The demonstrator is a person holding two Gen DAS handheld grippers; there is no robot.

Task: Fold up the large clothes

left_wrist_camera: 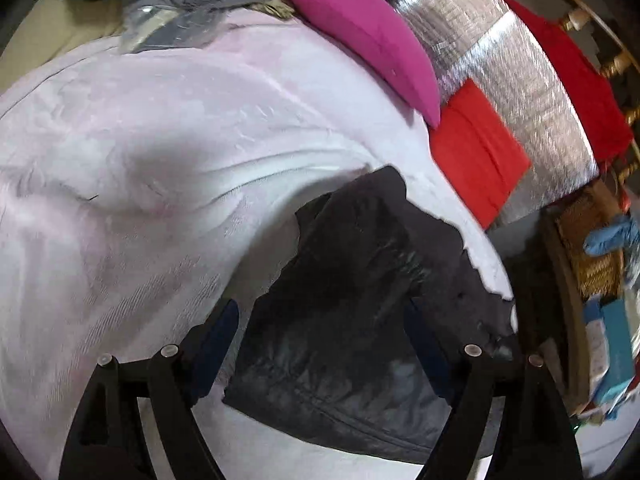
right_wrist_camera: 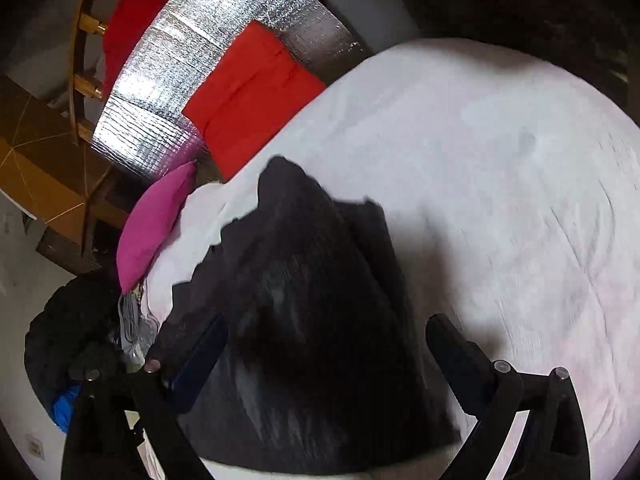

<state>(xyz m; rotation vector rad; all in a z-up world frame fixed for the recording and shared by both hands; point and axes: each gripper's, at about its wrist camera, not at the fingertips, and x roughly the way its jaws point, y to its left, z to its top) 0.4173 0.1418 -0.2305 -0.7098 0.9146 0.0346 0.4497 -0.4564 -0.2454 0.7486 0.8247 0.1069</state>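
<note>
Pale pink bedding [left_wrist_camera: 140, 152] covers the bed beneath both of my claws, with a magenta pillow [left_wrist_camera: 360, 40], a folded red cloth [left_wrist_camera: 480, 152] and a silver quilted sheet [left_wrist_camera: 500, 60] lying beyond the fingertips, towards the far edge.

My left claw [left_wrist_camera: 324, 344] is released, its jaws spread wide with nothing pressed between the pads. The dark garment [left_wrist_camera: 360, 280] lies on the bedding directly under and ahead of that claw, its bulk filling the gap between the fingers without being gripped. My right claw [right_wrist_camera: 332, 356] is also released and spread wide, and in its view the same dark garment [right_wrist_camera: 312, 300] sits under and ahead of the fingers, running forward from the claw to a ragged far edge.

As far as I can judge, the garment looks bunched into a compact, roughly doubled heap, so at least one fold seems done. Its edges look uneven and its far end is rumpled, so I think it needs straightening and perhaps another fold. Both pictures are smeared, so I cannot make out sleeves, a collar or how many layers lie there.
</note>
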